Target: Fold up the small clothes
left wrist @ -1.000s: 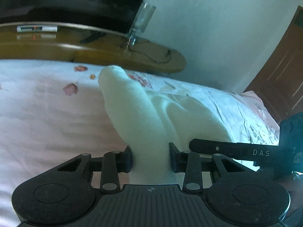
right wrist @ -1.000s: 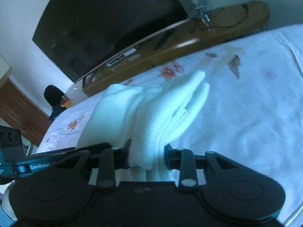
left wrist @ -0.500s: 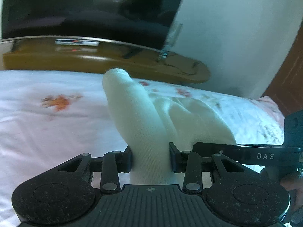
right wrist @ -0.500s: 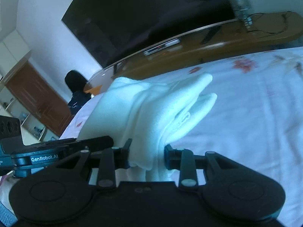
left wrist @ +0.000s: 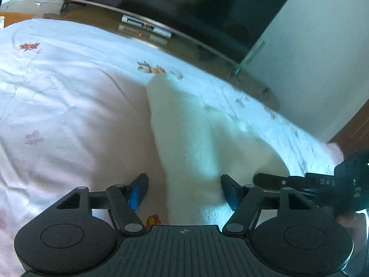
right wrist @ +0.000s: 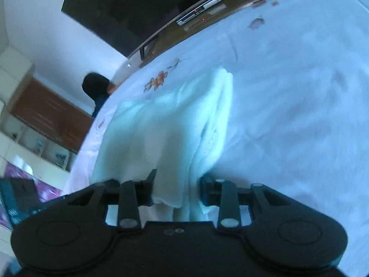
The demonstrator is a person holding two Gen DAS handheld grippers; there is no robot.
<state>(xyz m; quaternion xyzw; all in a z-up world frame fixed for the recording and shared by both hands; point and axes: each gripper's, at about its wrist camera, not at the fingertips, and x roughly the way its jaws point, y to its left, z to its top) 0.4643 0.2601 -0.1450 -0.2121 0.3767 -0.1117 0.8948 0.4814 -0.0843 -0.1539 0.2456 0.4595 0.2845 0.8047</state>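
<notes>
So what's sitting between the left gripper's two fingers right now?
In the left wrist view, the white garment runs up between the left gripper's spread fingers; beside it, on the left, a strip of floral bedsheet shows.

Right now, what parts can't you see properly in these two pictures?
- Left wrist view: the white garment's near edge is hidden behind the left gripper body.
- Right wrist view: the cloth held between the right gripper's fingers is blurred, so its layers can't be counted.
- Both views: what kind of clothing it is, blurred and bunched.
</notes>
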